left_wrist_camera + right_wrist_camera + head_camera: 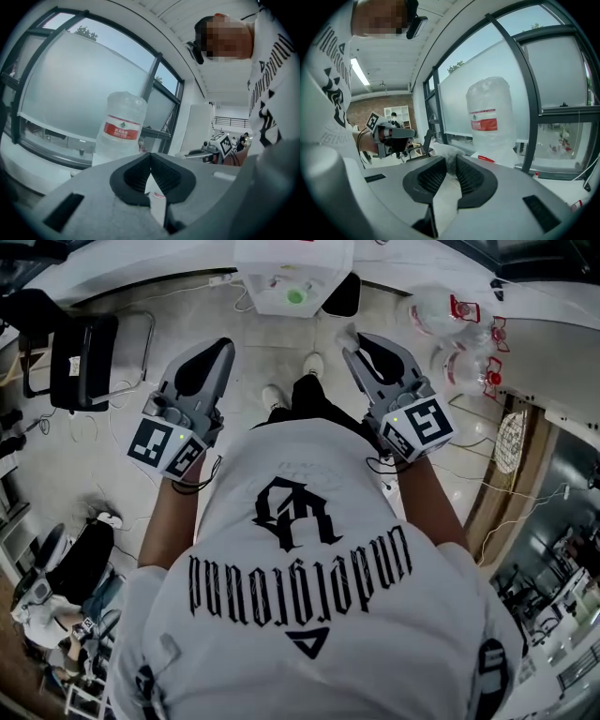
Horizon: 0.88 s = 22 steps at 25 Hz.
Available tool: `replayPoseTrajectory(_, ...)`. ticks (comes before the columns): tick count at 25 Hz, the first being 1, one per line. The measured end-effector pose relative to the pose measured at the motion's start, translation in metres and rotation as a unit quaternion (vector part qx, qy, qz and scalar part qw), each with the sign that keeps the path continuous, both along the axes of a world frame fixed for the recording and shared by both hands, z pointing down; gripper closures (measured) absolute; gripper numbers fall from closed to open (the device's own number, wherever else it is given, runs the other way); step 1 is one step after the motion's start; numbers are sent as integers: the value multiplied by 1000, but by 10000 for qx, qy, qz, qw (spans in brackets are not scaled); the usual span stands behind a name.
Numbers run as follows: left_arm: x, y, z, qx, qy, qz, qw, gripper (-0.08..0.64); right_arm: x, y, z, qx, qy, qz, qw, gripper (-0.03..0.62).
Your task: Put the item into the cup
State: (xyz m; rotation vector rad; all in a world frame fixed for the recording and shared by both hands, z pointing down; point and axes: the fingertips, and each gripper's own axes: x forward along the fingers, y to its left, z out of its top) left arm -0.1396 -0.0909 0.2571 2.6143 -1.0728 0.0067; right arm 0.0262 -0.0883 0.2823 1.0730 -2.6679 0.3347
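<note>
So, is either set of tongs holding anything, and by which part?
Right tongs pinch a crumpled whitish wad by its near end; left tongs shut, empty.

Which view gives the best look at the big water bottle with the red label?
The left gripper view: the water bottle stands above the left claw, its red label crisp. The right gripper view shows it hazier against the bright window. The head view does not clearly show it.

Right hand-held gripper (451,157) pinches a crumpled translucent plastic wrapper (446,151) between its black pad tips, with a large clear water bottle with red label (490,117) standing beyond.
</note>
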Motion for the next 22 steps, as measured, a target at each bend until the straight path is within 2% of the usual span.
replayPoseTrajectory(6, 4, -11, 10, -64, -85, 15, 9999, 545, -2, -16, 14, -157, 0, -111, 9998, 523)
replayPoseTrajectory(11, 10, -24, 17, -190, 71, 48, 9998, 545, -6, -29, 28, -282, 47, -249, 9993, 523)
replayPoseTrajectory(22, 25, -50, 58, -419, -183, 102, 9989, 545, -5, -54, 78, -722, 136, -421, 9964, 523)
